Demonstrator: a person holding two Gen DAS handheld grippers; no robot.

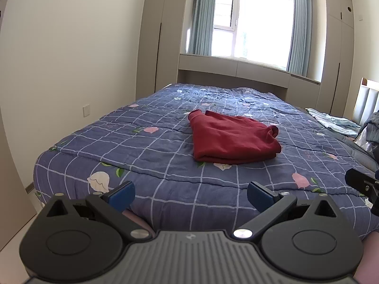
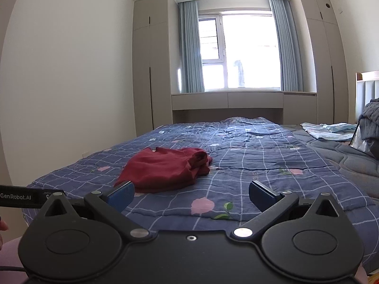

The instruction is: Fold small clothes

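Observation:
A dark red garment lies folded into a rough rectangle on the blue checked quilt in the middle of the bed. In the right wrist view the same red garment sits left of centre, with a bunched end toward the right. My left gripper is open near the bed's front edge, well short of the garment, with nothing between its blue pads. My right gripper is also open and empty, held just in front of the garment. Part of the right gripper shows at the left wrist view's right edge.
Light blue folded cloth and a grey bundle lie at the bed's far right by the headboard. Wardrobes and a window with curtains stand behind the bed. A white wall runs along the left.

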